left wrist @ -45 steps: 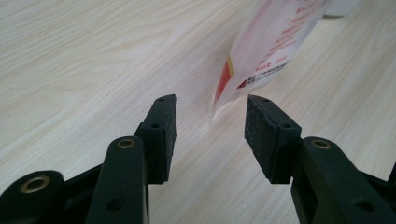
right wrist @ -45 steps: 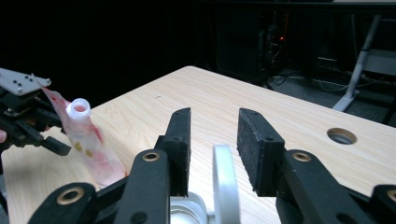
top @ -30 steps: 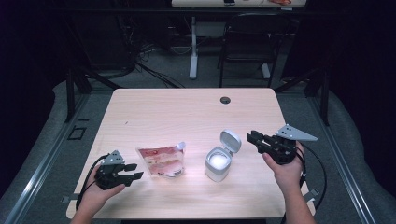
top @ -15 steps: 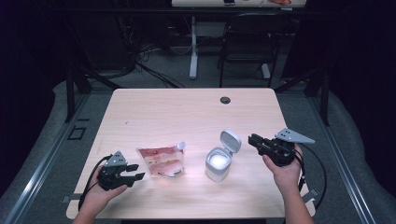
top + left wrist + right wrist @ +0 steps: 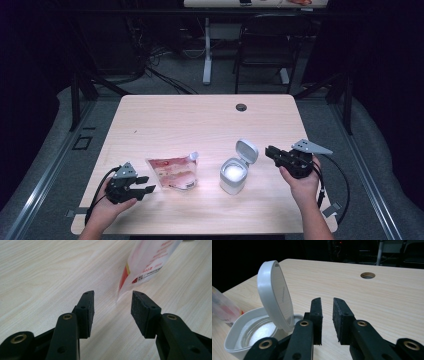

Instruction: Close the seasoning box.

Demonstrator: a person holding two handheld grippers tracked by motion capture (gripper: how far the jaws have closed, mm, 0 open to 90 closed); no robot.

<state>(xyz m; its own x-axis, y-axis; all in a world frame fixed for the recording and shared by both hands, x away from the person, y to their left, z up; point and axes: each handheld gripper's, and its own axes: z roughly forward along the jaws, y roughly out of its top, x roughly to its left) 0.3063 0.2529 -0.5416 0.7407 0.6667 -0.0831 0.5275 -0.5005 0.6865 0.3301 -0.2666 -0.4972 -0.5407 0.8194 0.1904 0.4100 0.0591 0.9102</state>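
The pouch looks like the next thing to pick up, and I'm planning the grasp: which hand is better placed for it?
Left. The left gripper sits open beside the pouch, its corner just ahead of the fingers. The right gripper is past the jar, its fingers closing on nothing.

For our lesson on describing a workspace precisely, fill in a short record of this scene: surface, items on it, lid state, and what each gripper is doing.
surface: light wooden table with a round cable hole
item 1: flat red-and-white plastic pouch, lying on the table
item 2: small white plastic container, with white contents
lid: hinged white lid, standing open
left gripper: fingers apart, empty, just short of the pouch's corner
right gripper: fingers have just been closing, narrow gap, nothing between them, beside the lid
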